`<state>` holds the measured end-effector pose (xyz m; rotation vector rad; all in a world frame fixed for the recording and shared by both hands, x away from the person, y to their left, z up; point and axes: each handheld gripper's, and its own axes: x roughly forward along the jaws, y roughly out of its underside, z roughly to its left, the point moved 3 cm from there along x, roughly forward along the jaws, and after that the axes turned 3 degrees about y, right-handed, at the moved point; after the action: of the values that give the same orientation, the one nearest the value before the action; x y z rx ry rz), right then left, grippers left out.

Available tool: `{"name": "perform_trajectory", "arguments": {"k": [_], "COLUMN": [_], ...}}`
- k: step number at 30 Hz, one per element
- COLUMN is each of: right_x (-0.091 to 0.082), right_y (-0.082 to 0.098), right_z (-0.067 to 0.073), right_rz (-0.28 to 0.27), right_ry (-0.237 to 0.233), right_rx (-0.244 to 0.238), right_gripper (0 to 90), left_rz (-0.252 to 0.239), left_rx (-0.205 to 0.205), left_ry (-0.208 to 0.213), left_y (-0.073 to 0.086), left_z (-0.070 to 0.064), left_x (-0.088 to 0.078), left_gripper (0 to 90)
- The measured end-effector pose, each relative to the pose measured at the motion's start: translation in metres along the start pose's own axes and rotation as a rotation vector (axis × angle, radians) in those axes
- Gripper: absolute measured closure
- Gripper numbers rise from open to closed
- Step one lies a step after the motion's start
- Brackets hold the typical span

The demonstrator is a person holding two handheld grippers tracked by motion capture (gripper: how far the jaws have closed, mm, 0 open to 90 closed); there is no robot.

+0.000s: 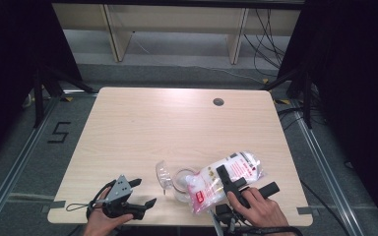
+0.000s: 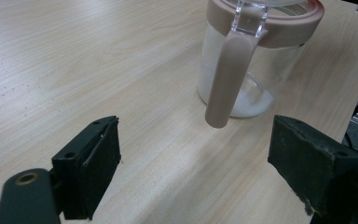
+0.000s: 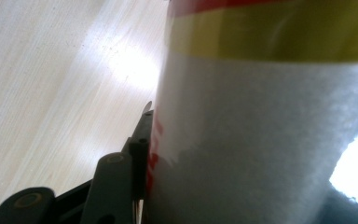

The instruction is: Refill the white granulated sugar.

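So the right claw [image 1: 241, 183] is pinching a plastic bag [image 1: 226, 178] of white powder, with red print on it, and the bag is tipped over so its lower end sits right at the mouth of a clear jar [image 1: 179, 183] just to the claw's left. In the right gripper view the bag [image 3: 261, 140] presses flat against one black jaw, with a red and yellow band higher up on it, and the pale desk [image 3: 51, 70] runs off beside it. The jar's lid [image 1: 162, 173] is flipped open and hangs off the side away from the right claw

The left claw [image 1: 142, 192] has its jaws spread wide with nothing between them, sitting near the front edge of the desk [image 1: 177, 123], a bit apart from the jar. Looking along it, the jar [image 2: 251, 60] stands straight ahead, past the jaw tips, not touching them. It has a brownish rim and a brownish handle [image 2: 228, 79] facing the claw, and there's a little white powder [image 2: 251, 100] lying in the bottom of it
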<state>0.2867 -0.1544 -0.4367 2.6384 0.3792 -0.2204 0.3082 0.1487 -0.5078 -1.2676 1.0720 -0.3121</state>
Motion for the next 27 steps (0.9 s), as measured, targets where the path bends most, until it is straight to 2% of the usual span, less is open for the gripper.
{"name": "perform_trajectory", "arguments": {"k": [2, 3, 9, 14, 17, 24, 27], "right_x": [0.0010, 0.0013, 0.0020, 0.0019, 0.0025, 0.0037, 0.0046], "right_y": [-0.0002, -0.0007, -0.0012, -0.0021, -0.0034, -0.0049, -0.0054], "right_z": [-0.0015, -0.0006, -0.0006, -0.0009, -0.0013, -0.0027, -0.0039], "right_rz": [-0.013, -0.012, -0.017, -0.017, -0.023, -0.025, -0.026], "right_ry": [0.003, -0.001, -0.007, -0.007, -0.008, -0.004, -0.005], "right_rx": [-0.033, -0.022, -0.039, -0.029, -0.045, -0.037, -0.051], "right_gripper": [55.2, 55.2, 55.4, 55.5, 55.6, 55.8, 56.0], "left_rz": [0.006, 0.005, 0.005, 0.006, 0.000, 0.003, -0.001], "left_rx": [0.009, 0.008, 0.009, 0.009, 0.001, 0.006, 0.000], "left_ry": [-0.003, -0.003, -0.004, -0.004, -0.002, 0.000, -0.001], "left_y": [0.0001, 0.0000, 0.0001, 0.0001, 0.0000, 0.0001, 0.0000], "left_z": [0.0008, 0.0008, 0.0008, 0.0008, 0.0002, 0.0009, 0.0000], "left_x": [-0.0006, -0.0007, -0.0005, -0.0006, -0.0001, -0.0003, 0.0000], "left_gripper": [16.2, 16.2, 16.2, 16.2, 16.2, 16.2, 16.2]}}
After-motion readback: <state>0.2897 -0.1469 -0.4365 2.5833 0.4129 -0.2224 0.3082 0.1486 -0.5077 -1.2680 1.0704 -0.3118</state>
